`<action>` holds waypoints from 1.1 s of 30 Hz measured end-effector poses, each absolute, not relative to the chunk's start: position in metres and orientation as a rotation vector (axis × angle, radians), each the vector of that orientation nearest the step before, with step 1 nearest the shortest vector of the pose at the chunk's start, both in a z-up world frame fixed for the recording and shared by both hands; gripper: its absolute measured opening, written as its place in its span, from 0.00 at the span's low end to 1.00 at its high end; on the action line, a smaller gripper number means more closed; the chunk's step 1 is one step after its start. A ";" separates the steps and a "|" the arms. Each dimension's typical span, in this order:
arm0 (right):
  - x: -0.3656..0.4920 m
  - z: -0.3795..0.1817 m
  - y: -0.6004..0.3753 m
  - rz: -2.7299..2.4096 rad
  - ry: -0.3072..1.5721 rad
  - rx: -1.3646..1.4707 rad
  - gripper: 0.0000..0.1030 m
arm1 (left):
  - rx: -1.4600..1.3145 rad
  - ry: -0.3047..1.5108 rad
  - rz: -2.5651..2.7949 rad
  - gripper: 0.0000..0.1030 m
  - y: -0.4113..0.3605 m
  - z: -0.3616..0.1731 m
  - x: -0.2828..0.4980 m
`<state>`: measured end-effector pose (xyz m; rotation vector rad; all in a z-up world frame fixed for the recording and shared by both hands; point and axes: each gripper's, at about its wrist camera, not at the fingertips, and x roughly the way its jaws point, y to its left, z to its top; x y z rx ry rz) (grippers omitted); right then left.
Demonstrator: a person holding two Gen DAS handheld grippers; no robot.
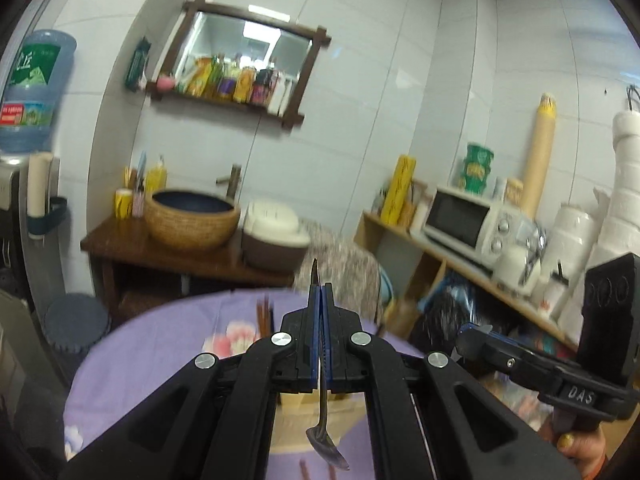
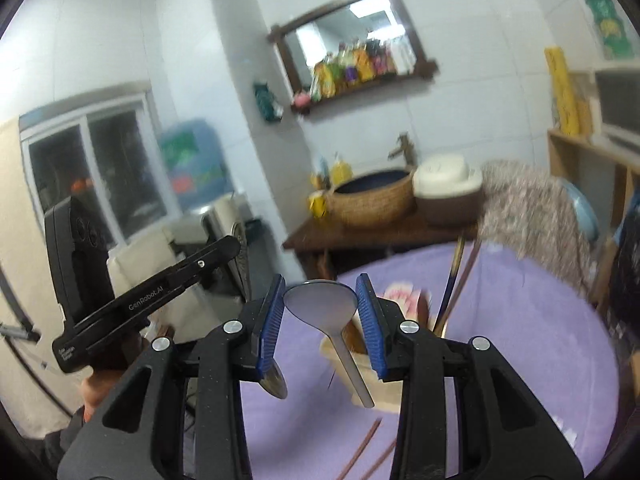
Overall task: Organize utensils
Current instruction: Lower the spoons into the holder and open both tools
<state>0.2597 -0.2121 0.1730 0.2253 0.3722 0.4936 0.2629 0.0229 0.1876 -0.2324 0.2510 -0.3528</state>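
My left gripper (image 1: 321, 292) is shut on the thin handle of a metal spoon (image 1: 327, 446). Its bowl hangs down toward the camera and its handle tip pokes up past the pads. My right gripper (image 2: 320, 284) is shut on the bowl of a second metal spoon (image 2: 320, 304), whose handle slants down over a wooden utensil box (image 2: 390, 394). Dark chopsticks (image 2: 452, 280) stand in that box. Another spoon bowl (image 2: 276, 388) peeks from under the right gripper's left finger; what holds it is unclear. Both grippers hang above the purple tablecloth (image 2: 500, 352).
Loose chopsticks (image 2: 360, 452) lie on the cloth near me. Beyond the table are a wooden stand with a woven basin (image 1: 192, 220) and a rice cooker (image 1: 274, 236), a cloth-draped chair (image 2: 532, 216), and a shelf with a microwave (image 1: 464, 228) and paper rolls. A water dispenser bottle (image 1: 34, 88) stands at the left.
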 end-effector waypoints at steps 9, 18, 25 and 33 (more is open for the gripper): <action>0.314 0.166 -0.216 0.398 0.374 0.242 0.36 | -0.159 0.201 -0.196 0.02 -0.011 0.156 0.318; 0.326 0.085 -0.220 0.317 0.483 0.222 0.36 | -0.140 0.312 -0.217 0.03 -0.011 0.092 0.323; 0.328 0.054 -0.221 0.267 0.527 0.191 0.36 | -0.141 0.399 -0.261 0.03 -0.008 0.073 0.326; 0.301 0.055 -0.225 0.213 0.461 0.170 0.73 | -0.184 0.361 -0.231 0.67 0.010 0.075 0.289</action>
